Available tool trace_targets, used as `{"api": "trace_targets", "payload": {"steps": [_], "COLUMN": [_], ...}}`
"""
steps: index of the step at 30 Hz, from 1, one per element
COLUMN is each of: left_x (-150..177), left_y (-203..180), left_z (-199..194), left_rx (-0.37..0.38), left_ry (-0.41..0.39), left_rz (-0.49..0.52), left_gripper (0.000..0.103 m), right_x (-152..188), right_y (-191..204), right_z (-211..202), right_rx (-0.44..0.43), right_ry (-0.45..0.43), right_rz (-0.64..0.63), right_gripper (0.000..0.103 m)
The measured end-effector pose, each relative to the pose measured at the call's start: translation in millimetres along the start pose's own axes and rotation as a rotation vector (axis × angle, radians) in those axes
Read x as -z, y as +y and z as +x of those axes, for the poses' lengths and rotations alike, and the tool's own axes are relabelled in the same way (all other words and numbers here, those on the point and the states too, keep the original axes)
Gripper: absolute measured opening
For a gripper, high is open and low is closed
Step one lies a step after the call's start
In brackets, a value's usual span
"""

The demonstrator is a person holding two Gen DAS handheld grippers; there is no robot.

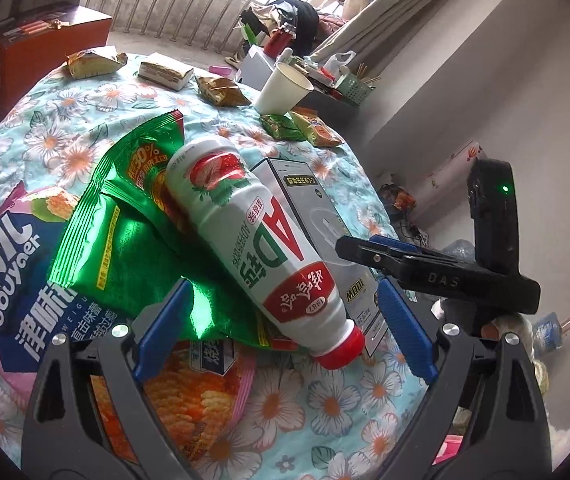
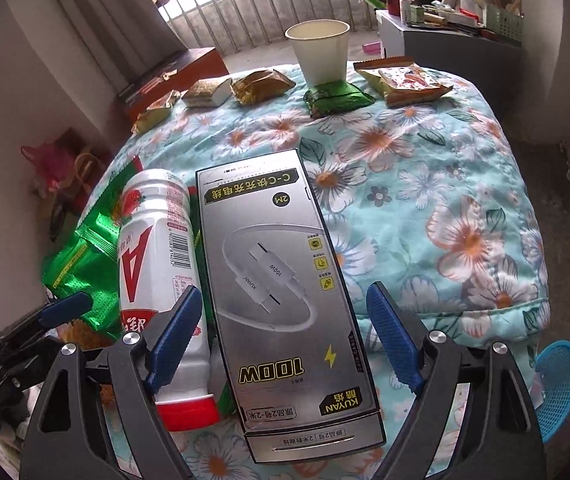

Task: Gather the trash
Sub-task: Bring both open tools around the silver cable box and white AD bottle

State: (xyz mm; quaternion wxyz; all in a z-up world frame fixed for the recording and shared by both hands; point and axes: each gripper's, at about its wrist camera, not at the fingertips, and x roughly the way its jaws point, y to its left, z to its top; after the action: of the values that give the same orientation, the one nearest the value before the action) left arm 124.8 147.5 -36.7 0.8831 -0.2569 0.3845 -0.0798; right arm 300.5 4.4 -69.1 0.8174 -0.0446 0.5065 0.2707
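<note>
A white drink bottle (image 1: 245,232) with a red cap (image 1: 339,346) lies on a green snack bag (image 1: 125,240) on the flowered cloth. My left gripper (image 1: 285,332) is open, its blue pads either side of the bottle's neck without touching it. Beside the bottle lies a silver cable box (image 2: 281,288). My right gripper (image 2: 285,336) is open and straddles this box, pads close to its long edges but not pressing. A finger of the right gripper (image 1: 365,248) shows over the box in the left wrist view. A pink and blue snack bag (image 1: 13,280) lies at the left.
A paper cup (image 2: 319,52) and several small snack packets (image 2: 261,86) stand along the table's far side. A blue basket (image 2: 557,376) sits below the table's right edge. An orange box (image 1: 45,44) and a cluttered side table (image 2: 453,28) stand beyond.
</note>
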Motion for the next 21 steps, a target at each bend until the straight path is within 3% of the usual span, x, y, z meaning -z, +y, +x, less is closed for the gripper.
{"api": "trace_targets", "payload": {"steps": [10, 16, 21], "left_x": [26.1, 43.0, 57.8], "left_y": [-2.7, -4.3, -4.4], "left_z": [-25.6, -35.6, -40.7], "left_rx": [0.062, 0.123, 0.146], "left_ry": [0.01, 0.025, 0.056], "left_rz": [0.083, 0.133, 0.156], "left_gripper": [0.089, 0.089, 0.089], "right_x": [-13.2, 1.9, 41.9], "right_y": [9.0, -12.1, -40.1], "right_z": [31.7, 15.0, -13.5], "right_rx": [0.039, 0.03, -0.003], "right_ry": [0.085, 0.067, 0.053], "right_rz": [-0.06, 0.063, 0.246], "right_gripper": [0.083, 0.082, 0.082]}}
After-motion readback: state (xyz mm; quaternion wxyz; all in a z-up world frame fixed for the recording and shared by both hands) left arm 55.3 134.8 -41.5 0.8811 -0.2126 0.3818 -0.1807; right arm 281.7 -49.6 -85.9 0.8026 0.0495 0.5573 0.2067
